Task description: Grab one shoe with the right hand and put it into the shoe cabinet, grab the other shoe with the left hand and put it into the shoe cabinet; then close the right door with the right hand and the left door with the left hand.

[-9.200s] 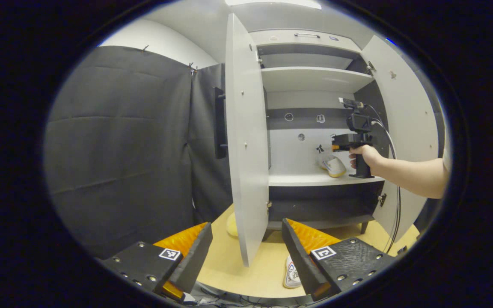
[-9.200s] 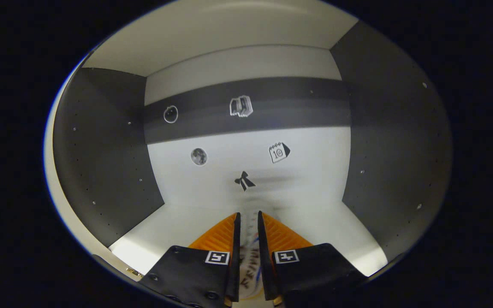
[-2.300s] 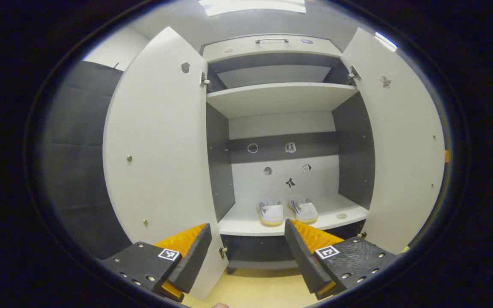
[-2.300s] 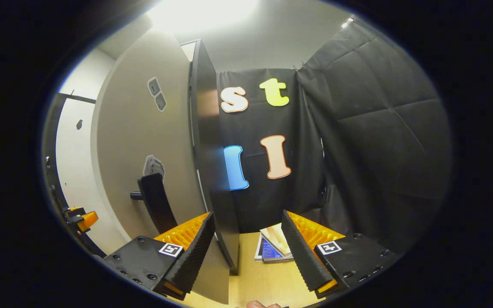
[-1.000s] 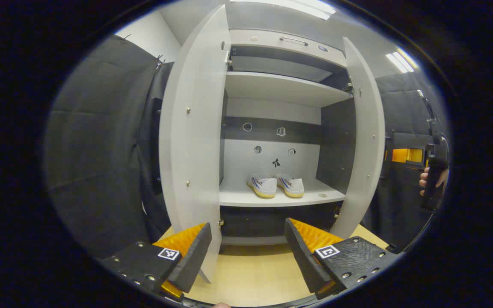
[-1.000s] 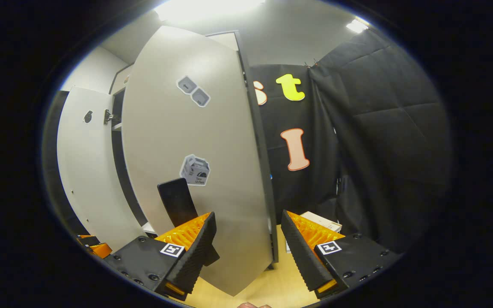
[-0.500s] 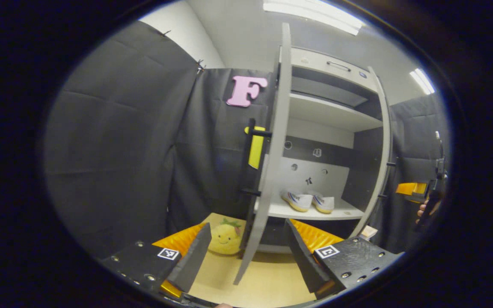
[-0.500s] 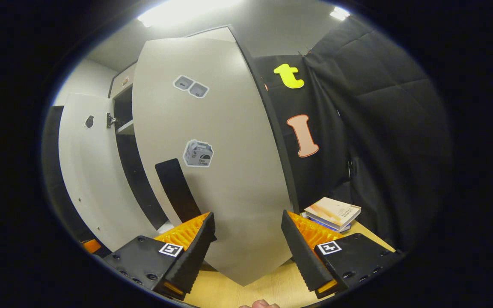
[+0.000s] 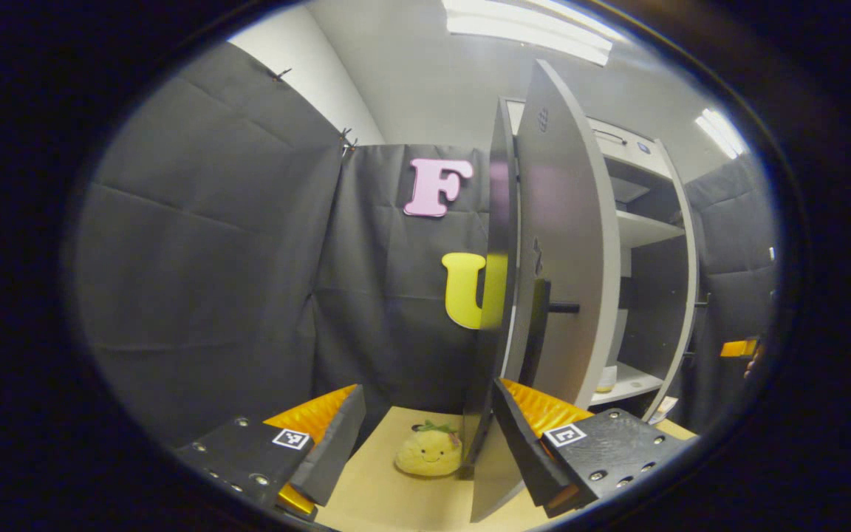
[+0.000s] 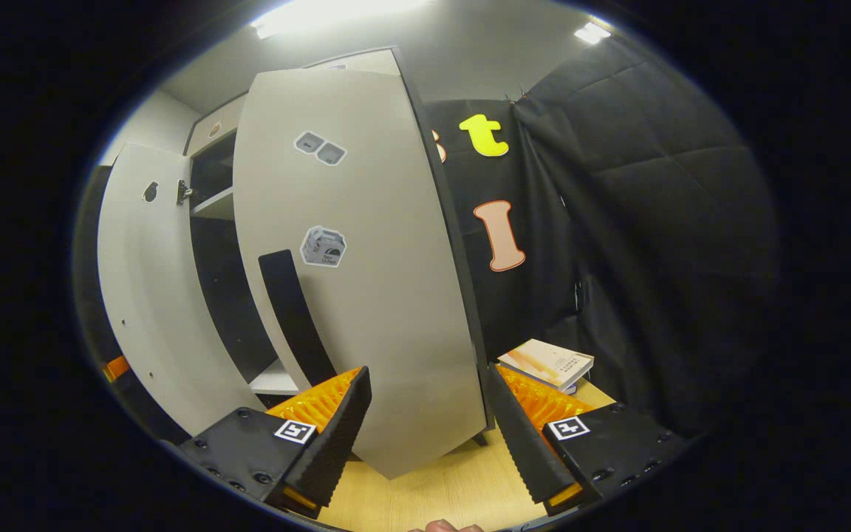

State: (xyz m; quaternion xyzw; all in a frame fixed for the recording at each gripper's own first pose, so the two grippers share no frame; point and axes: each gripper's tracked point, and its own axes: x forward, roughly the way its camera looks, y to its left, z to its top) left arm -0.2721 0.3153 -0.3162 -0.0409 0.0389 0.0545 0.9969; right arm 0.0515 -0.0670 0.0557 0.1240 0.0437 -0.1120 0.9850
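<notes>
The shoe cabinet point(image 9: 643, 295) stands with both doors partly open. In the left gripper view the left door point(image 9: 562, 244) shows its outer face and dark edge, with a black handle point(image 9: 540, 332). My left gripper point(image 9: 425, 443) is open, and the door's lower corner sits just inside its right finger. In the right gripper view the right door point(image 10: 374, 295) shows its outer face with a black handle point(image 10: 296, 318) and stickers. My right gripper point(image 10: 425, 436) is open, with the door's bottom edge between its fingers. The left door point(image 10: 137, 295) hangs open beyond. The doors hide the shoes.
A yellow plush toy point(image 9: 429, 452) lies on the wooden table point(image 9: 381, 495) left of the cabinet. A stack of books point(image 10: 547, 363) lies right of the cabinet. Black cloth walls close in both sides. The other gripper point(image 9: 737, 347) shows far right.
The left gripper has swung left around the left door to its outer side, so the shoes have gone out of sight. The right gripper stays at the right door's outer face.
</notes>
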